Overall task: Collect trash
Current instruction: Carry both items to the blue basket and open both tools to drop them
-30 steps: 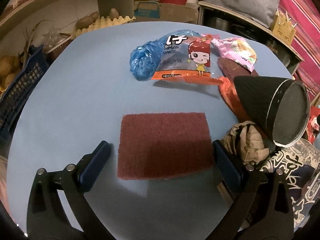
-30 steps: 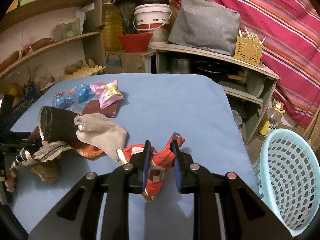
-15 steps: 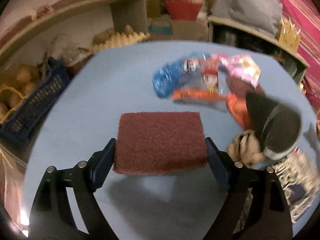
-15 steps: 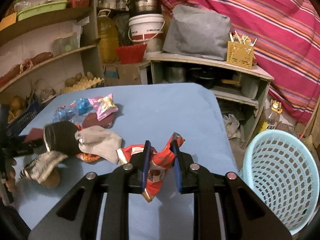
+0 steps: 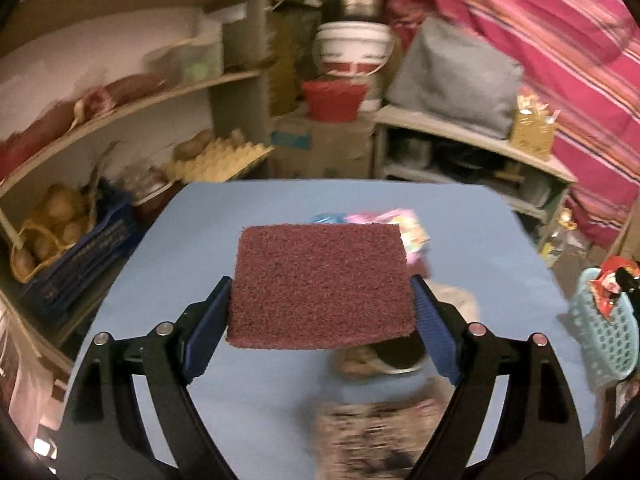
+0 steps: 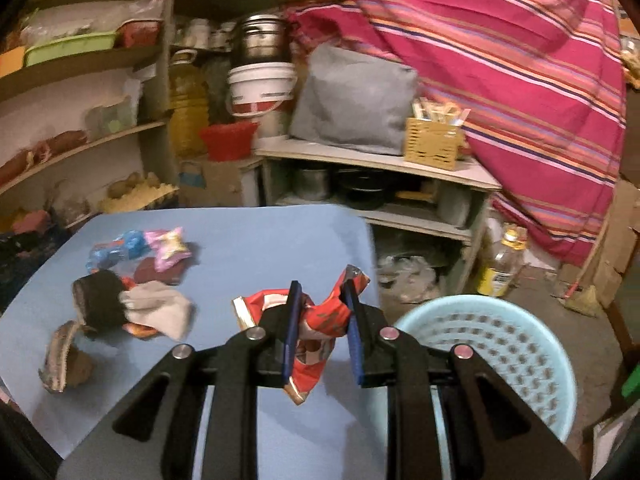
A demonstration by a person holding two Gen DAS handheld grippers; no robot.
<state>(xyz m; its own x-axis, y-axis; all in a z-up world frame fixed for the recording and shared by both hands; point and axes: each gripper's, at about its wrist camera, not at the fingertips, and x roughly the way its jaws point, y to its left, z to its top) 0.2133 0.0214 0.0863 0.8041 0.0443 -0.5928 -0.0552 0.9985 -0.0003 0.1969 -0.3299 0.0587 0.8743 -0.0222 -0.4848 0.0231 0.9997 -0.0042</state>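
Maroon scouring pad point(image 5: 320, 284) is sitting clamped by its two side edges between the pads of the left gripper point(image 5: 320, 320), lifted clear above the blue table point(image 5: 192, 248). Judgement: it is looking light, springy and rough, so an edge grip should be holding without slip, though squeezing harder would only bow it.

Red crumpled wrapper point(image 6: 316, 320) is hanging pinched between the nearly closed jaws of the right gripper point(image 6: 320, 320), at the table's right edge, just beside the pale blue basket point(image 6: 500, 344) standing on the floor off that edge. Judgement: the foil is feather-light and slick; the bunched middle is the best place to be gripping it.

Beyond the grippers, toward the table's left half, other items are lying in a loose heap: a grey sock point(image 6: 160, 312) touching a dark cylinder point(image 6: 98, 296), a brown bundle point(image 6: 64, 360) nearer the front edge, then a pink packet point(image 6: 168, 248) and a blue bag point(image 6: 116, 250) farther back.

Nothing is standing between the wrapper and the basket. Behind the table, shelves point(image 6: 360, 160) are carrying a grey cushion point(image 6: 352, 108) and a white bucket point(image 6: 260, 84), well apart from the work.
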